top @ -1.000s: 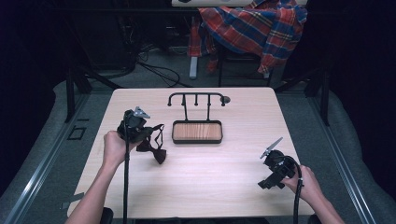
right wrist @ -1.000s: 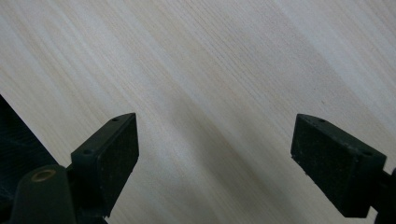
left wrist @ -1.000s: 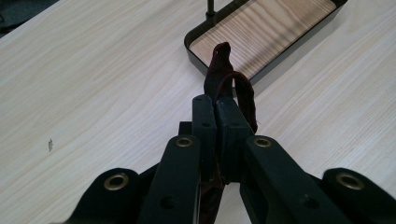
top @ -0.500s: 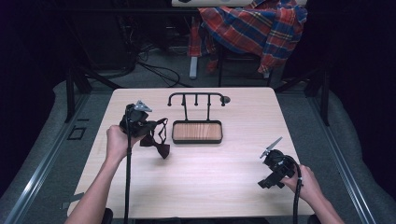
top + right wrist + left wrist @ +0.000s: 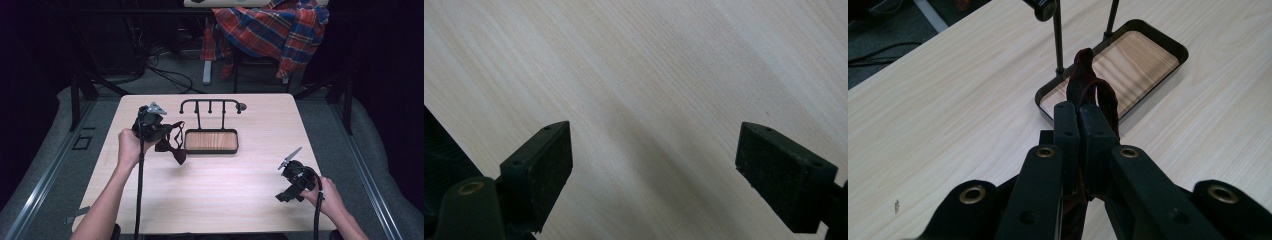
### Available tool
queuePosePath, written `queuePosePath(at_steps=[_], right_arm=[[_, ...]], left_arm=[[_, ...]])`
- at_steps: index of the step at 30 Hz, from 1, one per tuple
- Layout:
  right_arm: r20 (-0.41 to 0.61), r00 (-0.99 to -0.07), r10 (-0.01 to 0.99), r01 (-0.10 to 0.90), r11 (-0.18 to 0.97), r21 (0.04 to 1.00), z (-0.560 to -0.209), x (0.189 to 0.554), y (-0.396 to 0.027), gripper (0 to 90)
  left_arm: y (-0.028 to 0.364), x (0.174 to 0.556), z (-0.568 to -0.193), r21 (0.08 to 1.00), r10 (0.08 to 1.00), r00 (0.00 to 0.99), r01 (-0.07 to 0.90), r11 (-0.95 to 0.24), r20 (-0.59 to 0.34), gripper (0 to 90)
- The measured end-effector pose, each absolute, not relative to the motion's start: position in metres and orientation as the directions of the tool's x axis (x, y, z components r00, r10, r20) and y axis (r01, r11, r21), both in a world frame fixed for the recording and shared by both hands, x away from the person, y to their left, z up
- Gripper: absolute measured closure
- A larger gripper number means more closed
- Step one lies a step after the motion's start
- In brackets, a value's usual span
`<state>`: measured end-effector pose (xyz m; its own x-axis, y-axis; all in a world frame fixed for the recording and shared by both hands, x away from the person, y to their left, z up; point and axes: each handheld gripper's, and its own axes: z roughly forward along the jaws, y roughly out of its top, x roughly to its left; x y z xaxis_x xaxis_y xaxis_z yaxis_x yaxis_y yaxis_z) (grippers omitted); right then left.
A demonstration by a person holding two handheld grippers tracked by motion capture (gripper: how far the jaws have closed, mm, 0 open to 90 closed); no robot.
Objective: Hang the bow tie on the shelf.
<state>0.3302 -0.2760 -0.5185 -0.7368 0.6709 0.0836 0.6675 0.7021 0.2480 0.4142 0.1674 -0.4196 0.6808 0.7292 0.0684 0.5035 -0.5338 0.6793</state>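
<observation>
High view: left forearm comes in from the bottom edge and angles up to the left half of the tabletop. The left hand is wrapped around the left hand-held gripper, which points right toward the tray. Cable hangs down from it along the forearm. A dark red bow tie dangles from its jaws, just left of the tray; strap loops up, bow part hangs lower. Cannot tell whether the bow touches the tabletop.

Left gripper view: jaws pressed together, pinching the bow tie strap between them. Fabric loop stands up past the jaw tips. The tray lies just ahead, wood-grain floor, dark rim, with thin black rack posts rising from its near corner.

High view: right hand at the near right corner of the tabletop, gripping the right hand-held gripper, well apart from the tray.

Right gripper view: jaws spread wide, nothing between them, bare tabletop close under them.

A plaid cloth is draped beyond the far edge.
</observation>
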Motion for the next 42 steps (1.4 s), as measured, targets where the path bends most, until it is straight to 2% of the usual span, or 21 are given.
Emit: queuePosePath(at_steps=[24, 42], right_arm=[[0.081, -0.739, 0.669, 0.666, 0.708, 0.235, -0.519, 0.331, -0.277, 14.8], [0.084, -0.737, 0.671, 0.669, 0.706, 0.233, -0.519, 0.330, -0.277, 14.9]], left_arm=[[0.156, 0.429, -0.400, 0.730, 0.734, 0.675, 0.467, -0.500, 0.071, 87.3], [0.153, 0.452, -0.395, 0.725, 0.747, 0.661, 0.481, -0.494, 0.070, 87.3]])
